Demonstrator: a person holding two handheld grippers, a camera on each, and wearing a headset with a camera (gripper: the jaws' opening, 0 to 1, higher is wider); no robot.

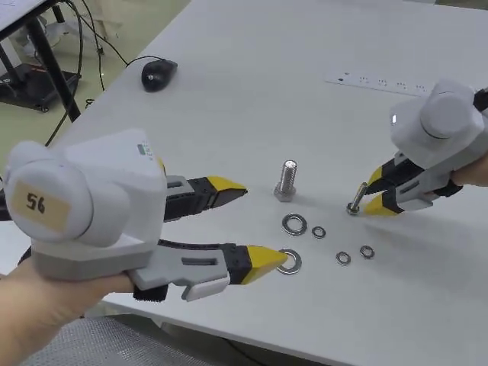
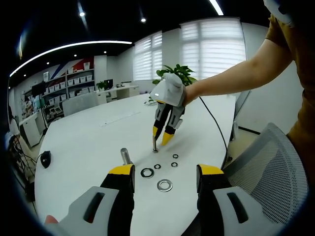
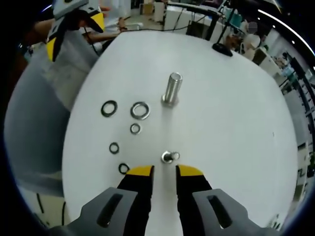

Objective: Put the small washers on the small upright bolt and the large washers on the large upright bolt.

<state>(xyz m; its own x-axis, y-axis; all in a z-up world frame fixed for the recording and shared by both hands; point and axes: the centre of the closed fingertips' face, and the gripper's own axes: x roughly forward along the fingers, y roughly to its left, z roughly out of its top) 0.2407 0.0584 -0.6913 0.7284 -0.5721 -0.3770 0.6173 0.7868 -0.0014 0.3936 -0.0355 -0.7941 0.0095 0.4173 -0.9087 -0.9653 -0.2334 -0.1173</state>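
White table [image 1: 252, 91], mid-frame: lg bolt [image 1: 287, 180] upright, sm bolt [image 1: 356, 200] to its right. Nearer the edge, 2 lg washers [image 1: 294, 224] and 3 sm washers [image 1: 343, 258] lie flat, all apart. Far side: black mouse [image 1: 158, 74] w/ cable, plus power strip [image 1: 374, 82].

Large bolt [image 1: 286, 180] and small bolt [image 1: 356, 200] upright, five washers [image 1: 294, 224] flat nearby

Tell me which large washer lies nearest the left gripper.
The large washer by the lower yellow fingertip of the left gripper; the other large washer lies farther back, nearer the large bolt.
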